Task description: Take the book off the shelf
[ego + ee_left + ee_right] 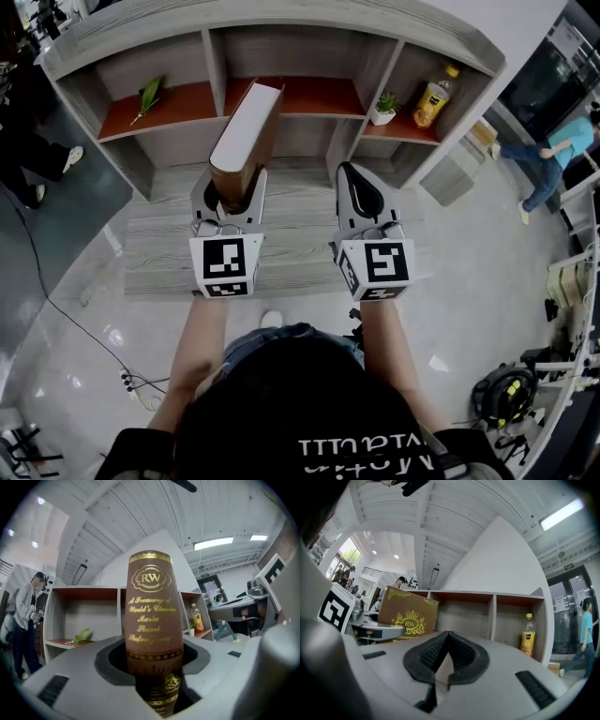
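Brown leather-look hardback with gold lettering and an "RW" crest on the spine, that was the book (246,141). It was pinched at its lower end in the left claw (230,199). The left gripper view showed the spine (154,616) standing straight up out of the jaws, with both sides pressed onto it, so a solid grip.

The book was upright in front of the shelf (281,28) and above the wood-grain tabletop (291,253), not resting on anything. From the head view its top edge lined up with the middle bay (323,94), which looked bare. The right gripper view had the cover (408,616) out in front of the shelf's left side rather than inside a compartment. My read was that the pull-out was basically done and this was the carry-away part.

The right claw (356,180) sat beside it, apart from the book. Its pads were closed together on nothing, which was plain in its own view (446,644).

The other bays weren't involved: a green leafy sprig (150,94) on the left, and a little potted plant (384,106) with an orange drink bottle (436,96) on the right.

The next move probably needed a steady draw back toward the person, keeping the book vertical. It's a tall book held low, so I'd guess it's top-heavy and could tip in the jaws if swung fast. The free claw could steady the top if needed.
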Motion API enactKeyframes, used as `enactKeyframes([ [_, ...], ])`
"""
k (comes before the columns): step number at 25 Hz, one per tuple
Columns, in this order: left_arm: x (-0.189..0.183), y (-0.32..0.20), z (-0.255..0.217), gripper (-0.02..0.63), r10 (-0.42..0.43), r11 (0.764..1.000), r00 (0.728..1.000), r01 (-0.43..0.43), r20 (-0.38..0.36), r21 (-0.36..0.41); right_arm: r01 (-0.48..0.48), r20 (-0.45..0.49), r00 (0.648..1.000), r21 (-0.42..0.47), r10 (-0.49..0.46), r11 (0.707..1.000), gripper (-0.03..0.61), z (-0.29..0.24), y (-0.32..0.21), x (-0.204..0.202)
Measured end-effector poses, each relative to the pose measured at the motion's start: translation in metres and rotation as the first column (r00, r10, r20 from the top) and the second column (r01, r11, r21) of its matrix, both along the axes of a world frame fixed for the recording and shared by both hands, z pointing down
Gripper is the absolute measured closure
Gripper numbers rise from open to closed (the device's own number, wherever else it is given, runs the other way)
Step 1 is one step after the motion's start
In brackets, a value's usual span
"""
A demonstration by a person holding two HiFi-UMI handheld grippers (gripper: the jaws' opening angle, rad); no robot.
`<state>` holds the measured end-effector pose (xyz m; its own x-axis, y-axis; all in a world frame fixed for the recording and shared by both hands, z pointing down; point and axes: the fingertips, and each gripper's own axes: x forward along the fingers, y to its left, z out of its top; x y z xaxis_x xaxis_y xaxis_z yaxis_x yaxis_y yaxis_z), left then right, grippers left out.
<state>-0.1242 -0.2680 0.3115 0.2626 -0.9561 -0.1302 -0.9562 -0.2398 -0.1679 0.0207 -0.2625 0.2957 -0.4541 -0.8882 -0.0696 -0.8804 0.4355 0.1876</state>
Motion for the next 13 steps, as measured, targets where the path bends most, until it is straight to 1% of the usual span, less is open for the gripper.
enactKeyframes([
  [13,0.0009,0.0005,-0.0022,0.383,-0.001,1.000,1.000,0.001,0.012,0.021,0.005,0.004,1.000,-0.001,-0.005,1.000,0.563,0.0018,-0.0018,-0.0026],
])
